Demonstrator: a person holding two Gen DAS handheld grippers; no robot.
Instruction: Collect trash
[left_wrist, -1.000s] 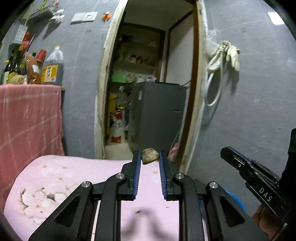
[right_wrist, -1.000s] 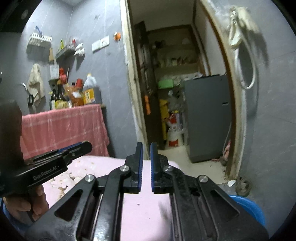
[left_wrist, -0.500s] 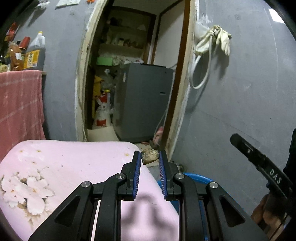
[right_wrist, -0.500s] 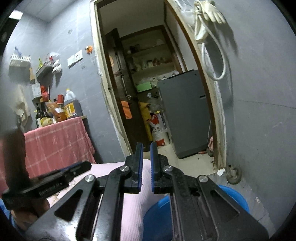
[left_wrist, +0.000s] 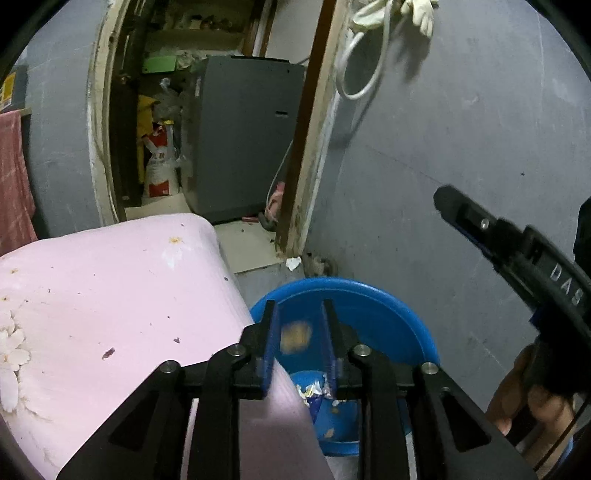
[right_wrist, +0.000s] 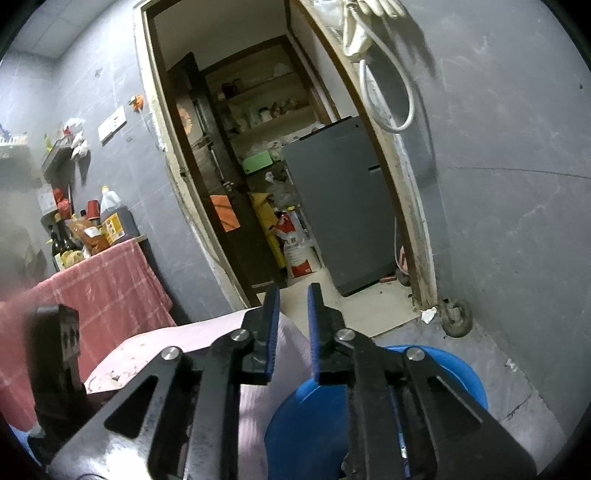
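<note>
Left tongs (left_wrist: 297, 338) opening over blue bin (left_wrist: 384, 306), blurred tan scrap (left_wrist: 294, 335) loose between pads, pink surface (left_wrist: 110, 295) at nine o'clock, right tongs (right_wrist: 291, 328) opening, empty.

Clearances for you: blue basin (left_wrist: 373, 302) on the floor, mouth open from above, its near left rim tucked under the pink surface (left_wrist: 110, 295) edge, which blocks you on that side. Grey wall (left_wrist: 461, 147) close behind and right of the basin. Your right gripper (left_wrist: 461, 218) occupies the air at right. Doorway (right_wrist: 280, 184) ahead stands open.
</note>
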